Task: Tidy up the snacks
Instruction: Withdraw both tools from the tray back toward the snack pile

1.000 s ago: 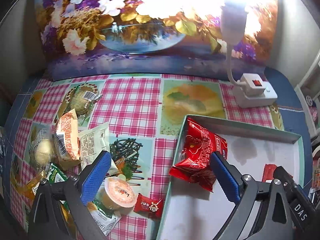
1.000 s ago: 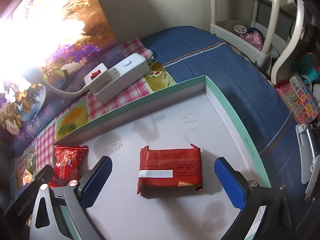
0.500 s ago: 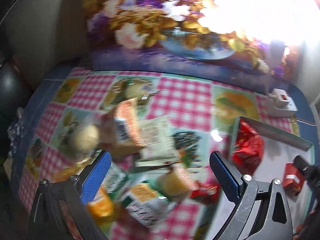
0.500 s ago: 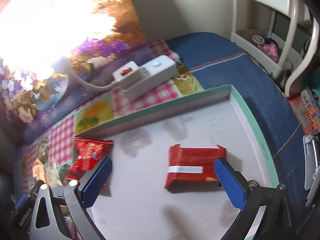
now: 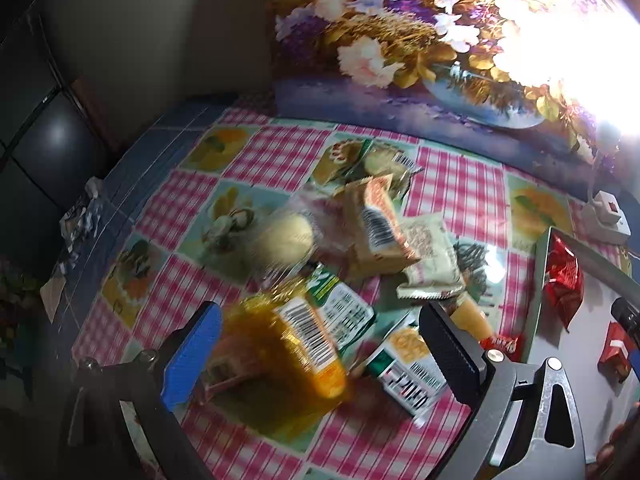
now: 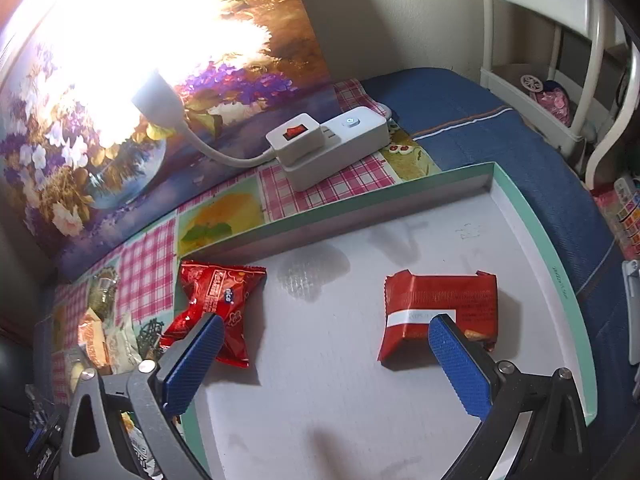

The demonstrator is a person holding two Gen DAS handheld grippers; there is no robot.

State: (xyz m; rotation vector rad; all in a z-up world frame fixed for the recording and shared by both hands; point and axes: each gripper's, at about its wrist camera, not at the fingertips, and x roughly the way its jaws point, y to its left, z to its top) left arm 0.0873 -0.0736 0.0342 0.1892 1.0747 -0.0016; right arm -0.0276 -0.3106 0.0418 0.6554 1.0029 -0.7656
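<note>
Over the checkered counter (image 5: pixel 460 184), the left hand-held gripper (image 5: pixel 316 344) gapes wide, empty, above a blurred orange plastic snack packet (image 5: pixel 288 356); right hand-held gripper (image 6: pixel 324 360) likewise spread, empty.

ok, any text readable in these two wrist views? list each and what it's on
"rice": red snack bag in the tray, right wrist view.
White date strip on the red bar: digits too blurred.
Barcoded labels on the orange packet and green-white packet, left wrist view: blurred, unreadable.

A lamp (image 6: pixel 154 98) blazes against the flower picture (image 5: pixel 400 40), washing out that corner in both views. The snack pile (image 5: pixel 320 300) smears with motion blur; fisheye edges bend and darken.
</note>
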